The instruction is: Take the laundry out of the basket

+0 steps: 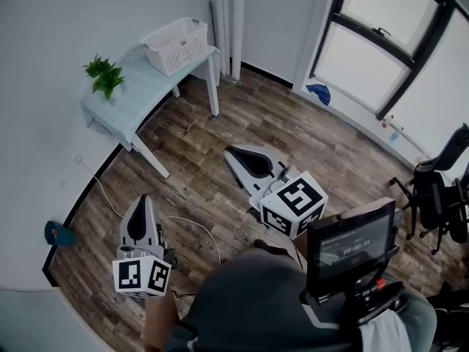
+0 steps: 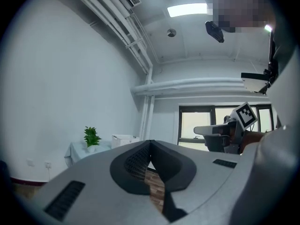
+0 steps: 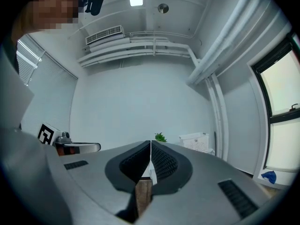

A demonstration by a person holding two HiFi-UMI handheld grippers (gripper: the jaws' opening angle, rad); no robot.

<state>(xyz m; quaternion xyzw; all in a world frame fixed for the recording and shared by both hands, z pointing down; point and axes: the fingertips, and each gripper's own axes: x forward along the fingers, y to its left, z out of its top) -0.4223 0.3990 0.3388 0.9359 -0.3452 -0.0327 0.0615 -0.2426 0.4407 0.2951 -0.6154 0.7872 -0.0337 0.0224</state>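
A white laundry basket (image 1: 176,45) stands on a small pale table (image 1: 135,97) against the far wall; its contents do not show from here. The same basket (image 2: 123,140) appears far off in the left gripper view, and as a basket (image 3: 195,142) in the right gripper view. My left gripper (image 1: 141,204) hangs over the wooden floor at lower left, jaws shut and empty. My right gripper (image 1: 233,152) is held mid-room, also shut with nothing in it. Both are well short of the table.
A green potted plant (image 1: 105,75) sits on the table's left end. White pipes (image 1: 229,20) run up the corner beside the table. A blue cloth (image 1: 319,92) lies by the window. A black chair (image 1: 440,189) stands at right, and a cable (image 1: 187,226) crosses the floor.
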